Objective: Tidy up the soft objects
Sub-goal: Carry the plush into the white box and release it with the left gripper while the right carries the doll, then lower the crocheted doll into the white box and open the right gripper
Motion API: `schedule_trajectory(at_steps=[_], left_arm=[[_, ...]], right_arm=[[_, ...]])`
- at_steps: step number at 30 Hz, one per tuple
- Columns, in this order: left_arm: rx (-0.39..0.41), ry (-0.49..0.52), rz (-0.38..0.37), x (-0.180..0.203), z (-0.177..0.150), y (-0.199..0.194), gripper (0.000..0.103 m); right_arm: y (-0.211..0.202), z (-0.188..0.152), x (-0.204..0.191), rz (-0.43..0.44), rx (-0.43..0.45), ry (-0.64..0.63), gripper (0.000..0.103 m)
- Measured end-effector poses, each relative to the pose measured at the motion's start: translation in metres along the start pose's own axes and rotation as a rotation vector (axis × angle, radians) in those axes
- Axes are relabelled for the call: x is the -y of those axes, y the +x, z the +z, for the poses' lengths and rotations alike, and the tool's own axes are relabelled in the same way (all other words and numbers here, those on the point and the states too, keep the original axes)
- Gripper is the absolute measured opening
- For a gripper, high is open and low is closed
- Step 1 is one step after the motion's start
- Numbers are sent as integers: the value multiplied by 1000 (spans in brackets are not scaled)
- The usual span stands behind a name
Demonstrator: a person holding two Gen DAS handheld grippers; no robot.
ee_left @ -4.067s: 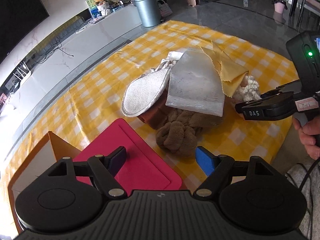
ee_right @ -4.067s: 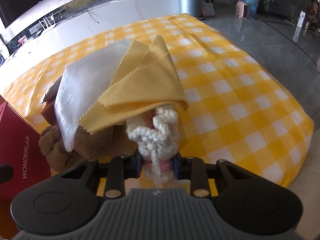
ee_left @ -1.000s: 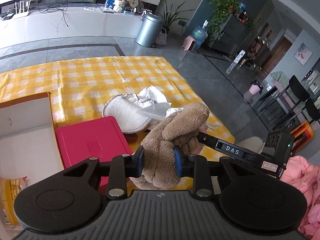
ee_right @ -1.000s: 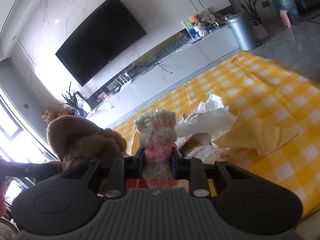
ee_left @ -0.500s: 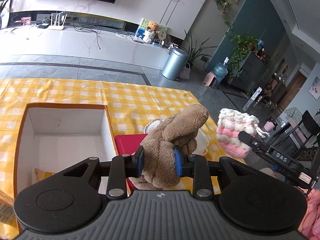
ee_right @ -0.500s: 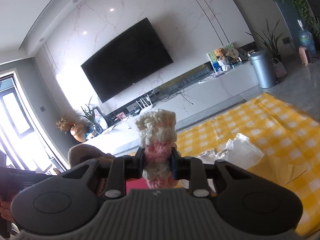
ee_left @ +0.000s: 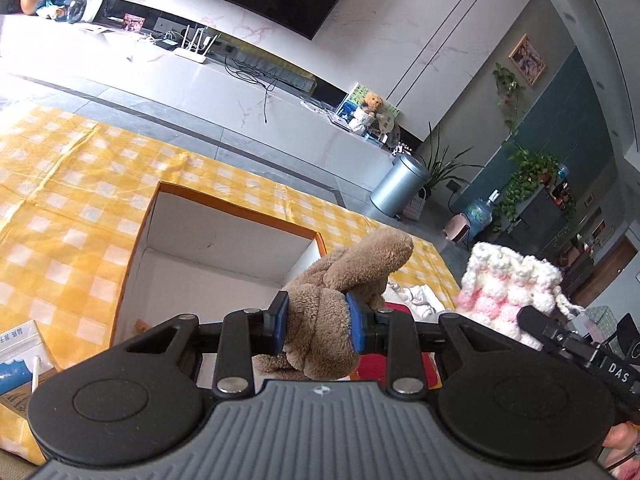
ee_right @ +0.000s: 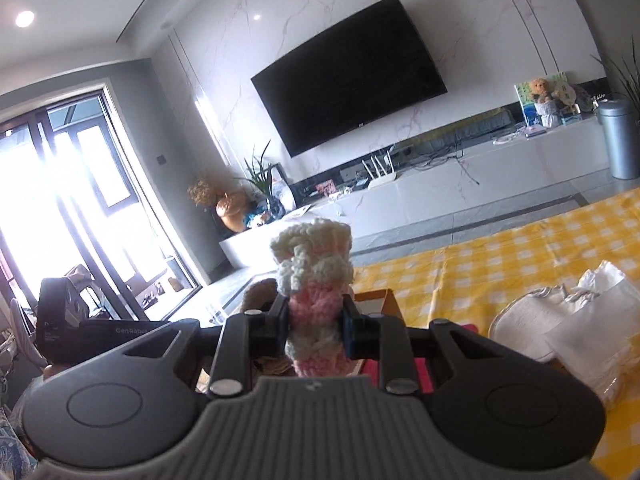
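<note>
Brown plush toy clamped between the blue pads of the left gripper, held in the air over the near right corner of the open cardboard box, white inside with orange rim, resting on the yellow checked surface. Pink-and-white crocheted pouch clamped upright in the right gripper; same pouch visible from the left wrist at 3 o'clock of the plush toy, just beside it and apart. Red lid partly hidden under the left gripper, at 5 o'clock of the box. Pale padded cloth and white sheets lying on the surface at 3 o'clock in the right wrist view. Carton with blue print at 8 o'clock of the box. Black wall television at 12 o'clock behind the pouch.
</note>
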State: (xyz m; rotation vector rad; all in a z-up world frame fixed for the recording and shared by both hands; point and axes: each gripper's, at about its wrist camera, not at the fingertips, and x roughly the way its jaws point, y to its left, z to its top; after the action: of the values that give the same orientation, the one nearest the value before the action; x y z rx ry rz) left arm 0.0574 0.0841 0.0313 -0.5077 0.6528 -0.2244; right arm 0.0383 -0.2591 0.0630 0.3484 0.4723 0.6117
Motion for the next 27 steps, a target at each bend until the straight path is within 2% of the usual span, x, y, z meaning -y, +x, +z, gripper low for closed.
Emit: schedule_trajectory(at_steps=[2, 4, 8, 9, 10, 12, 18, 23, 24, 26, 27], left_arm=[[10, -11, -14, -8, 0, -3, 33], [22, -12, -31, -15, 0, -7, 20], [41, -3, -63, -22, 1, -17, 19], [37, -7, -69, -24, 0, -16, 19], [25, -15, -73, -27, 0, -13, 11], [-12, -34, -65, -35, -1, -4, 8], [-69, 13, 118, -41, -12, 12, 8], [-89, 51, 138, -36, -16, 12, 9], [-97, 59, 140, -35, -17, 13, 11], [-114, 81, 153, -32, -19, 13, 21], [-120, 89, 158, -31, -20, 14, 30]], right_arm=[[19, -5, -5, -19, -51, -3, 25], [36, -12, -11, -22, -101, -7, 25], [64, -26, -26, -41, -175, -41, 25], [70, -28, -29, -48, -190, -49, 25], [76, -31, -32, -59, -207, -60, 25], [84, -36, -38, -76, -232, -77, 25], [102, -48, -52, -141, -307, -170, 25], [123, -65, -69, -244, -391, -332, 25], [125, -67, -73, -274, -398, -360, 25], [130, -69, -77, -344, -417, -416, 25], [134, -70, -78, -367, -438, -441, 24]])
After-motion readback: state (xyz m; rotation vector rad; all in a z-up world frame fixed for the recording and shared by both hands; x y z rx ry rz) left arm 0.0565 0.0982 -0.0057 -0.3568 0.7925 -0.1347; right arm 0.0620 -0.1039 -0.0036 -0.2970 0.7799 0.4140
